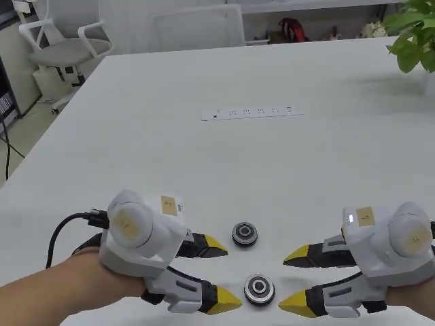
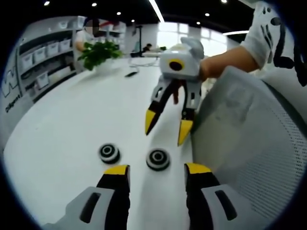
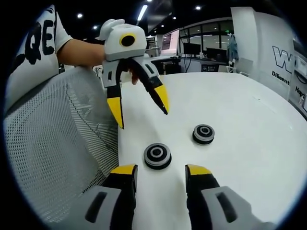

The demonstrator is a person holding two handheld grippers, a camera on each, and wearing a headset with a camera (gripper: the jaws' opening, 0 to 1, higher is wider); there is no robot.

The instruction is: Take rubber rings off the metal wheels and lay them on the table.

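Your left hand-held gripper and right hand-held gripper are both wide open and hold nothing. Their yellow tips point at each other. Between the tips, the near wheel lies flat on the smooth white surface. It is a round, shiny metal hub with a black rubber ring around it. The far wheel lies just beyond and looks the same. Fine details of the rings are too small to see. Further away lies a flat power strip.

Left hand-held gripper: white body, yellow-tipped black jaws.
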